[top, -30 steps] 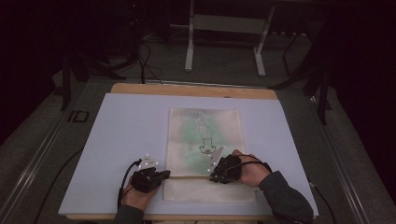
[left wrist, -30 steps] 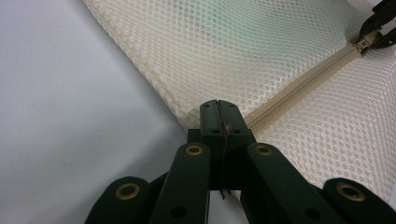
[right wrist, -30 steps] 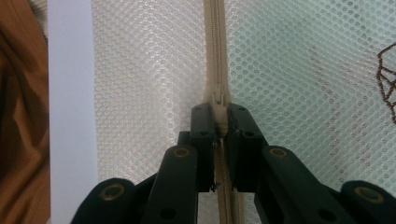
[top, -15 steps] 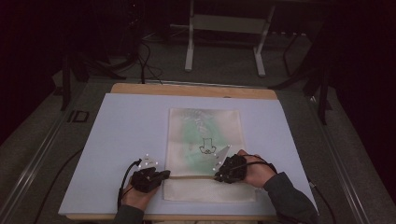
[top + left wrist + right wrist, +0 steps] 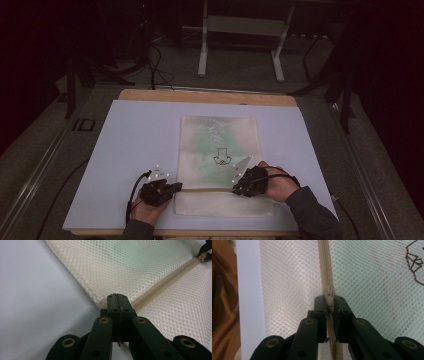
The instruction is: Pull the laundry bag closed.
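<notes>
- Midway down a white work board (image 5: 130, 150), a cream mesh zip bag (image 5: 220, 135) lies flat, its zipper (image 5: 160, 287) running left to right across the near part.
- Left gripper (image 5: 167, 189) is clamped on the bag's left edge at the zipper's end.
- Right gripper (image 5: 240, 189), jaws pinching the zipper pull (image 5: 329, 293), sits near the right end; the track stretches leftward from it.

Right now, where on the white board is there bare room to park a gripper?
Bare white board lies left of the cream mesh zip bag, and a narrower strip to its right. The near edge is crowded: left gripper pinches the bag's edge, right gripper its zipper pull.
</notes>
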